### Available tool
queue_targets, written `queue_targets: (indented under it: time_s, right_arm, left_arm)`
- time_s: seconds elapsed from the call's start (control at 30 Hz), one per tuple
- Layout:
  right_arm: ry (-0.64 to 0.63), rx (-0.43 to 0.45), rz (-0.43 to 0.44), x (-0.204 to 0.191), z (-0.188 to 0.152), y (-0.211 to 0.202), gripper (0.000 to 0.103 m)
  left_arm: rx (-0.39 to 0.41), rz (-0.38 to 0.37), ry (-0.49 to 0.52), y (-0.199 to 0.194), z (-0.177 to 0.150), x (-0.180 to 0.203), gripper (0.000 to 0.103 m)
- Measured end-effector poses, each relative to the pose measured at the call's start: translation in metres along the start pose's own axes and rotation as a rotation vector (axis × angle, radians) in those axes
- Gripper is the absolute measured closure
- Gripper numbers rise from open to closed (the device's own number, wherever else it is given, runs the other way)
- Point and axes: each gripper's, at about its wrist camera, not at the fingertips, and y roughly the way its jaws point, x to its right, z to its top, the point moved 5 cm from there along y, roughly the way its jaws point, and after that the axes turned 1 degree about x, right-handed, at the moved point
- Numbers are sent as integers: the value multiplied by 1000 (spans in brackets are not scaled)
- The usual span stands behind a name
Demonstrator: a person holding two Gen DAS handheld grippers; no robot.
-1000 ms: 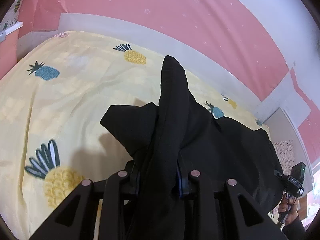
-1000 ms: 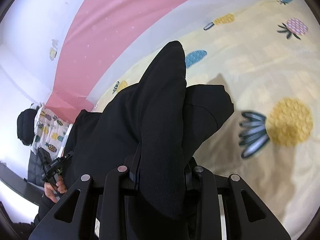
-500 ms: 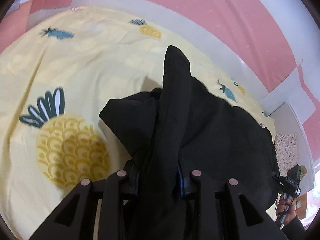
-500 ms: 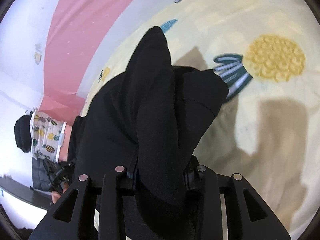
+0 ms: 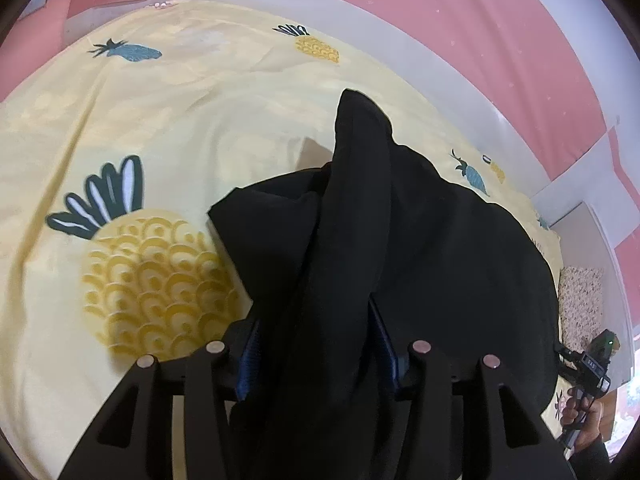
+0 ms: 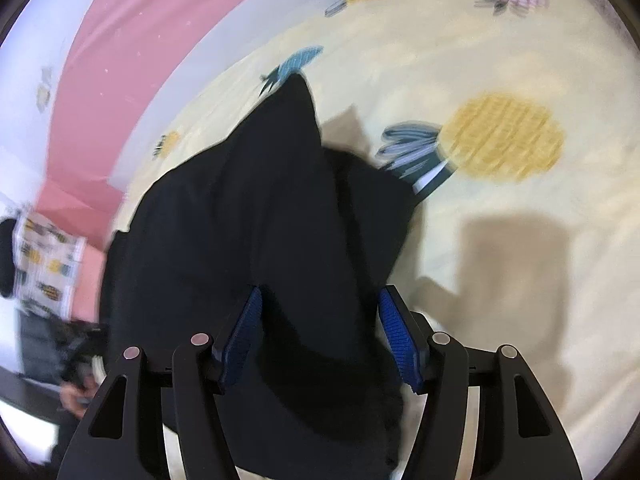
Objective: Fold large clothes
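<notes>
Both tongs lowered since a second ago; left tongs [image 5: 316,344] and right tongs [image 6: 320,336] now opening, black garment [image 5: 400,248] draped loose between the pads, spread ahead on bed [image 5: 160,140]. Advice: release together, withdraw straight back.

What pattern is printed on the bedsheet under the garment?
Pineapples, yellow, blue and pink, on a pale yellow bedsheet; clearest in the left wrist view.

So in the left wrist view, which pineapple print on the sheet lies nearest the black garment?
The large yellow pineapple with dark green-and-white leaves, right beside the black garment at its left edge. The small yellow one and the teal ones lie farther off.
</notes>
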Motion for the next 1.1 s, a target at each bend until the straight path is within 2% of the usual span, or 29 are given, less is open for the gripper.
queue_targets:
  time_s: [0.1, 0.17, 0.27, 0.37, 0.43, 0.5, 0.6, 0.87, 1.0, 1.1]
  right_arm:
    - [-64, 105, -95, -7, 10, -31, 42]
    - [-111, 151, -103, -24, 15, -41, 42]
    - [-203, 162, -104, -53, 14, -30, 42]
    - [-242, 129, -93, -67, 16, 1, 42]
    - [-246, 118, -133, -66, 17, 19, 42]
    - [-241, 116, -189, -57, 19, 36, 42]
    - [-212, 117, -221, -43, 24, 46, 42]
    - [-213, 109, -267, -48, 27, 40, 42]
    - [-231, 155, -224, -73, 32, 19, 42]
    - [-282, 153, -201, -99, 44, 27, 42]
  left_arm:
    - [47, 38, 37, -20, 3, 6, 53]
    - [117, 67, 65, -36, 8, 11, 53]
    - [157, 59, 88, -41, 17, 27, 53]
    - [156, 71, 190, -22, 23, 56, 53]
    - [138, 83, 237, 0, 23, 63, 53]
    - [112, 125, 248, 25, 22, 59, 54]
    - [121, 132, 249, 41, 21, 54, 54]
    - [119, 169, 279, 42, 22, 60, 54]
    - [125, 131, 267, 29, 30, 77, 54]
    - [134, 130, 331, 37, 49, 106, 54]
